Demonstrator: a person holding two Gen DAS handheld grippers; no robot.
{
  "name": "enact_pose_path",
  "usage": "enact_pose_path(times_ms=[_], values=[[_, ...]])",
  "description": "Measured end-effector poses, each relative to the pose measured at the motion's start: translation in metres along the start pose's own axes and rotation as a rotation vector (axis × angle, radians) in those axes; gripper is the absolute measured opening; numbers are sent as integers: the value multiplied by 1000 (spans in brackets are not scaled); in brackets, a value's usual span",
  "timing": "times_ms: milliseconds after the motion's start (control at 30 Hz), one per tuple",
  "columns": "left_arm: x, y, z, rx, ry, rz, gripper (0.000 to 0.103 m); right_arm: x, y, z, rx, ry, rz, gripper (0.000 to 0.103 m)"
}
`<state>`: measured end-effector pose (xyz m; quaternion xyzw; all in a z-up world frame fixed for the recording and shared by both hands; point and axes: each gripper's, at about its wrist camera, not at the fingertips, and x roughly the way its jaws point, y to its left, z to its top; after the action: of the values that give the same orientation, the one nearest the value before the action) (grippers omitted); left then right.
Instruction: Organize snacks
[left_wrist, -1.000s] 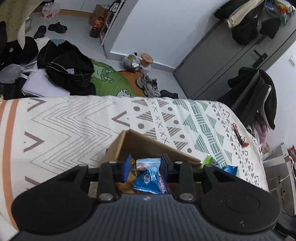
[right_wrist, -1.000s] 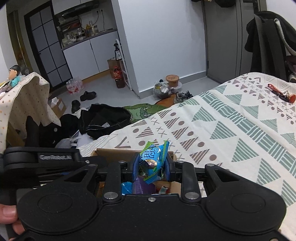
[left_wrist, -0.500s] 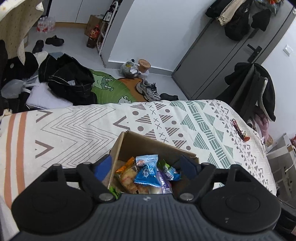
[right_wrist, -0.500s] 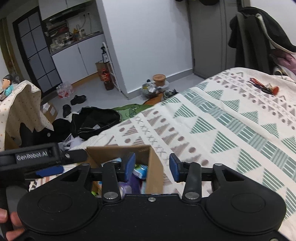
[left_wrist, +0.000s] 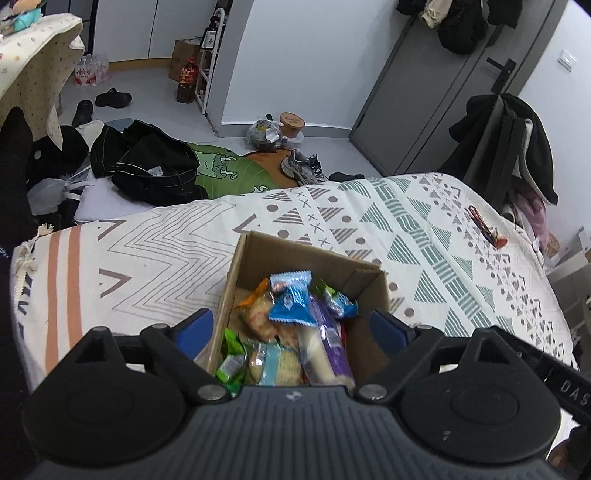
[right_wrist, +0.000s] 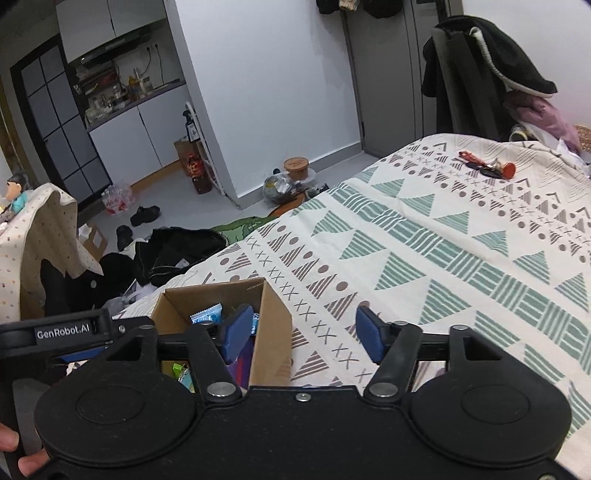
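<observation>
An open cardboard box (left_wrist: 295, 254) sits on the patterned bedspread (left_wrist: 155, 243) and holds several wrapped snacks. A blue snack packet (left_wrist: 290, 299) lies on top of the pile, beside a purple-wrapped bar (left_wrist: 325, 343) and a green packet (left_wrist: 231, 363). My left gripper (left_wrist: 291, 328) is open above the box, its blue pads spread to either side, holding nothing. In the right wrist view the same box (right_wrist: 271, 321) is at lower left. My right gripper (right_wrist: 304, 332) is open and empty, its left pad over the box, its right pad over the bedspread (right_wrist: 424, 251).
A red-handled tool (right_wrist: 487, 170) lies on the far side of the bed. Black bags (left_wrist: 151, 166), shoes (left_wrist: 301, 168) and a green mat (left_wrist: 221, 173) clutter the floor beyond the bed. A chair draped with dark clothes (left_wrist: 517, 140) stands at the right.
Both grippers were shut on blue snack packets a second ago. Both have opened, the packets now lie in the box, and both grippers have risen and drawn back.
</observation>
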<state>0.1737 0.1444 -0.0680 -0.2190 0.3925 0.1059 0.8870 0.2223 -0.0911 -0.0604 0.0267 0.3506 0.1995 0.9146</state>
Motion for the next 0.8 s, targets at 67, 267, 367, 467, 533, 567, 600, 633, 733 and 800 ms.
enact_pose_path(times_ms=[67, 267, 367, 467, 533, 567, 600, 633, 733, 800], values=[[-7, -6, -3, 14, 1, 4, 91, -8, -4, -1, 4, -6, 1, 69], [-24, -23, -12, 55, 9, 13, 92, -26, -15, -7, 16, -2, -13, 75], [-33, -30, -19, 73, 16, 19, 92, -36, -20, -9, 25, -9, -16, 78], [-41, -36, -23, 90, 17, 29, 93, -46, -25, -10, 30, -19, -17, 82], [-48, -40, -26, 98, 14, 31, 96, -53, -28, -11, 29, -27, -15, 85], [-51, -41, -27, 101, 11, 33, 97, -56, -29, -11, 29, -30, -15, 87], [-54, -43, -28, 105, 8, 36, 97, -60, -30, -12, 29, -33, -16, 92], [-58, -45, -29, 110, 6, 39, 97, -63, -30, -12, 29, -36, -17, 94], [-68, -49, -31, 123, -2, 45, 98, -74, -32, -13, 28, -47, -20, 103], [-75, -51, -33, 129, -7, 41, 98, -79, -34, -14, 26, -52, -20, 103]])
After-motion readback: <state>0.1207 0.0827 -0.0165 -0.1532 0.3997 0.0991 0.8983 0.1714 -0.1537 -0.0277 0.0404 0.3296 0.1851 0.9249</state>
